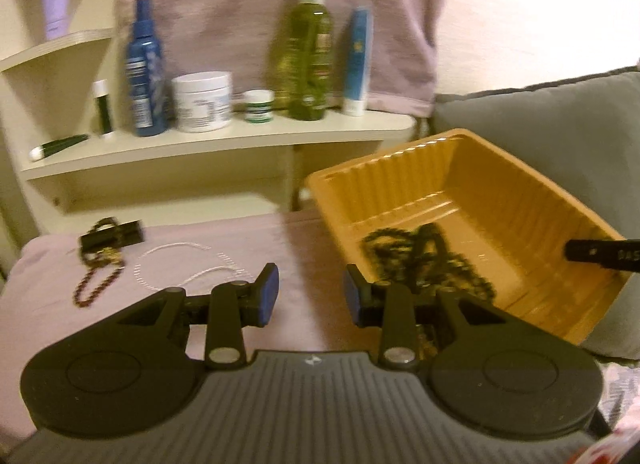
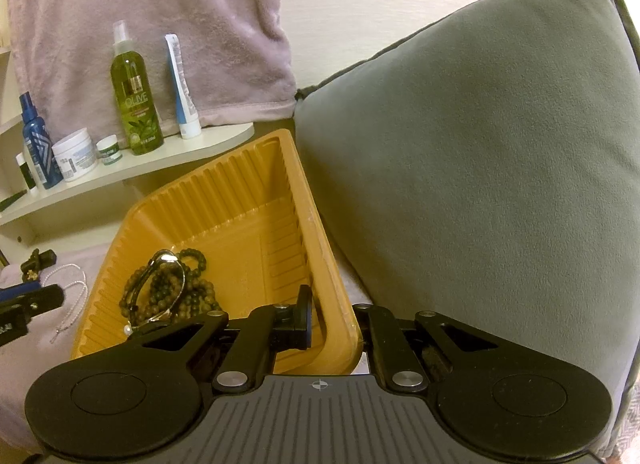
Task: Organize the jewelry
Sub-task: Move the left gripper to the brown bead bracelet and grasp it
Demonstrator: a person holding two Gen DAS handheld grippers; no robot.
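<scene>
Holding the orange tray (image 2: 240,200) steady is the right claw's (image 2: 336,328) job at this moment: its jaws are clamped on the tray's near wall, one finger inside and the other outside the rim. Just ahead and to the left of that claw, inside the tray, lies a heap of dark beaded strands (image 2: 176,288) with a thin metal bangle across them.

The left claw (image 1: 311,296) hangs empty, jaws parted with nothing between the blue pads, above the mauve blanket (image 1: 48,264). The tray sits to its right, touching nothing of it. Ahead and to its left lie a thin white chain (image 1: 180,268), nearest, then a reddish bead bracelet (image 1: 94,284) and a dark clip with a gold piece (image 1: 110,238), farther off.

The step in hand looks like fetching the next loose piece. That calls for swinging left, lowering the pads onto the flat white chain and pinching it without snagging the blanket.
</scene>
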